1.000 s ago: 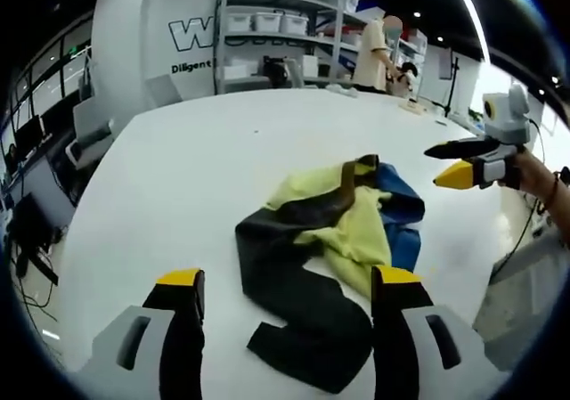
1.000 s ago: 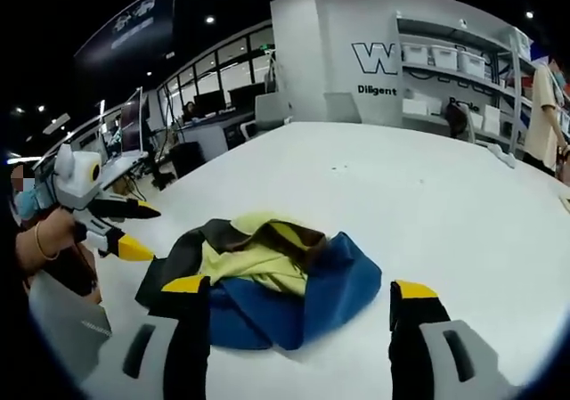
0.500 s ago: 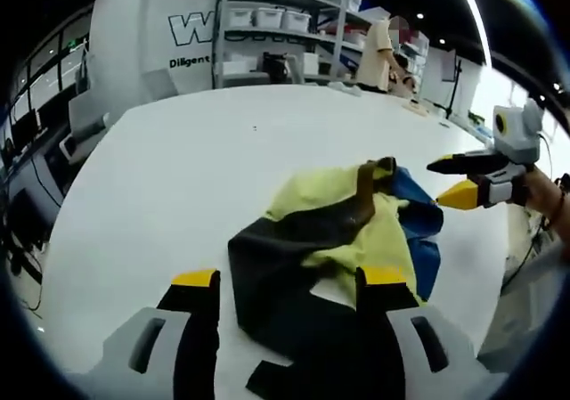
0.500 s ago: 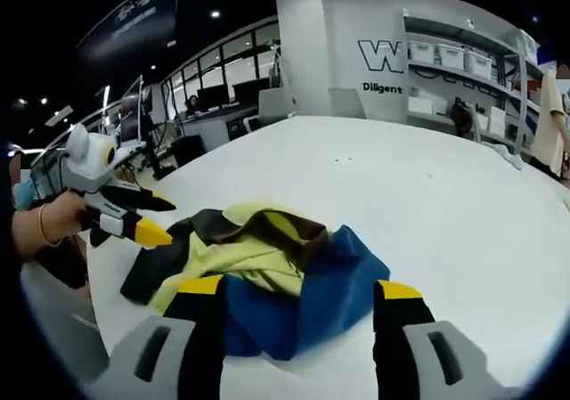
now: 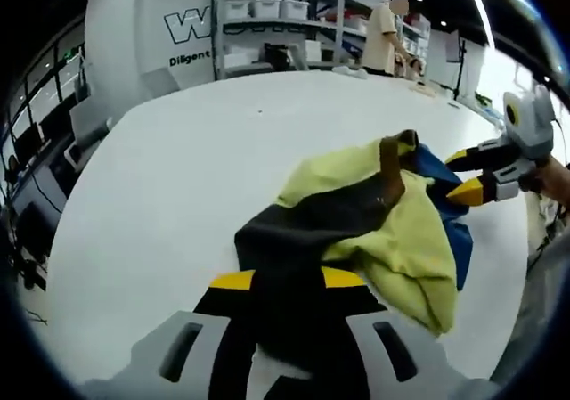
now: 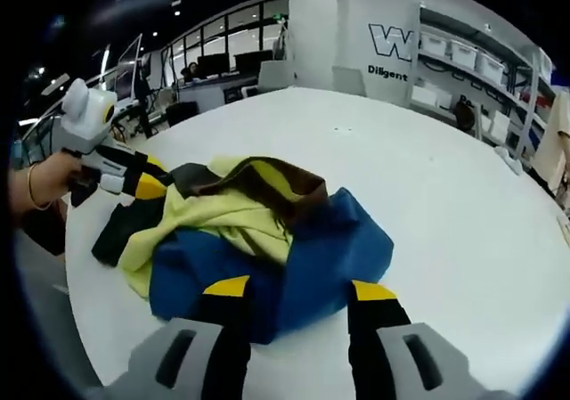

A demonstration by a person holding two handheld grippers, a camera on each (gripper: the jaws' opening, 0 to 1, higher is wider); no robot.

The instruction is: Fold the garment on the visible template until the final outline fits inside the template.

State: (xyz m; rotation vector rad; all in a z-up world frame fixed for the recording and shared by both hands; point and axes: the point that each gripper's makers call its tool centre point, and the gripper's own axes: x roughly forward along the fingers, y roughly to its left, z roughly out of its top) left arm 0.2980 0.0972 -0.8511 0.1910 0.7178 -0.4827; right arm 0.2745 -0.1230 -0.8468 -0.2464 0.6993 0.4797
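Two tongs, one garment, one table. Left tongs (image 5: pixel 288 280) in the left gripper view: yellow tips drawn close together with black cloth of the garment (image 5: pixel 356 231) between them, so clamped on its near black edge. Same left tongs (image 6: pixel 142 179) appear in the right gripper view at the far left side of the garment (image 6: pixel 258 231), held by a hand (image 6: pixel 36 182), tips at the black and yellow cloth; contact there is hard to make out. Right tongs (image 6: pixel 289 289) in the right gripper view: jaws apart by a narrow gap, blue cloth lying between and just ahead of the tips; whether they press it I cannot tell. Right tongs (image 5: pixel 465 175) also show in the left gripper view at the right side of the heap, tips at the blue edge, jaws slightly apart. Garment is one crumpled heap of three colours, black, yellow and blue, with a brown band on top, unfolded, lying on the white table (image 5: pixel 178 168) between the two tongs: black part nearest the left tongs, blue part nearest the right tongs, yellow in the middle. No template outline can be made out on the table. Beyond the table: one shelf rack with white bins (image 5: pixel 267 26) and one person (image 5: pixel 381 39) standing by it.
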